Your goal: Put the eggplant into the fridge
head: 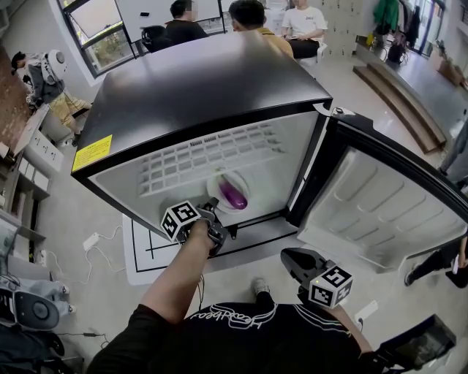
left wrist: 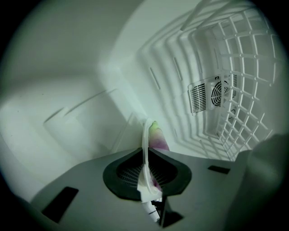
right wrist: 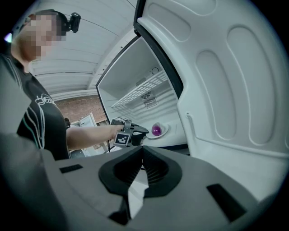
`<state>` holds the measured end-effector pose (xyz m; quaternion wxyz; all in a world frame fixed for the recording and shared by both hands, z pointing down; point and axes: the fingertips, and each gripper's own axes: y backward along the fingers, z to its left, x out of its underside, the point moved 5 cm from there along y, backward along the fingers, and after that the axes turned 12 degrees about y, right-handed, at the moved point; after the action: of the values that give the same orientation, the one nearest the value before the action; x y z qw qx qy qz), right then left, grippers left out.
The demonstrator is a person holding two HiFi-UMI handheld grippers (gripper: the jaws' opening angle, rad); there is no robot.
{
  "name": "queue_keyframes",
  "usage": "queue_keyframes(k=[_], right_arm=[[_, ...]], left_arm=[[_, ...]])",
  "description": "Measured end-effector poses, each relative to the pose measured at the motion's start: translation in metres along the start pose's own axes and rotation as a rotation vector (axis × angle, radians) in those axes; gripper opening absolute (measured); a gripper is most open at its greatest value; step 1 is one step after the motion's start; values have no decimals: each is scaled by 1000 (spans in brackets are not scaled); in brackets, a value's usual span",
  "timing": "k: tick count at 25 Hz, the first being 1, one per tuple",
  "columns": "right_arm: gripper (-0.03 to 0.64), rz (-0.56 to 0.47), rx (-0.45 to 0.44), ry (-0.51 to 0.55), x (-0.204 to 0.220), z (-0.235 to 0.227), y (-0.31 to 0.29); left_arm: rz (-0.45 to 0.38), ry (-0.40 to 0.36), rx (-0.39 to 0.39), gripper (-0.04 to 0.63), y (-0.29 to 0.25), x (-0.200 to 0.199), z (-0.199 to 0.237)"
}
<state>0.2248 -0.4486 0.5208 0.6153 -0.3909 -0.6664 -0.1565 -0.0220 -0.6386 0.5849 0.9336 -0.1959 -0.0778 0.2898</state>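
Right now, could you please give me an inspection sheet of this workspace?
Surface: white floor of the fridge, bearing the plate.
Job's things: eggplant lies on the plate, inside the fridge; door open.
Clutter: nothing seen in the fridge.
Grippers: left gripper shut on the plate's rim; right gripper shut, empty, outside by the door.
Cables: white cable on the ground left of the fridge.
Surroundings: people sit behind the fridge; wire shelf inside it.

Left forearm [head: 175, 281] bare and stretched forward, left tongs [head: 213, 208] pinched shut on thin white plate [head: 214, 185] rim, right tongs [head: 289, 256] low beside the body, jaws together, nothing between them
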Motion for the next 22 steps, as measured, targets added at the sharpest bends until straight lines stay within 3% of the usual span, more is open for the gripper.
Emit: queue_keyframes(k=[3, 6, 8, 13, 19, 22], right_arm=[[6, 1, -3, -2, 0, 1, -1], [6, 0, -7, -6, 1, 2, -2], [6, -1, -8, -8, 0, 3, -2], [6, 0, -10, -13, 0, 5, -2], [6, -15, -15, -13, -4, 9, -3], [6, -36, -23, -4, -11, 14, -5]], left_arm=[[9, 2, -5, 23, -1, 1, -1], [17, -19, -13, 92, -1, 3, -4], [4, -48, -37, 131, -1, 3, -6], [-27, -145, -79, 155, 6, 3, -10], [13, -194, -52, 156, 28, 19, -16], [30, -214, -3, 155, 49, 31, -29]])
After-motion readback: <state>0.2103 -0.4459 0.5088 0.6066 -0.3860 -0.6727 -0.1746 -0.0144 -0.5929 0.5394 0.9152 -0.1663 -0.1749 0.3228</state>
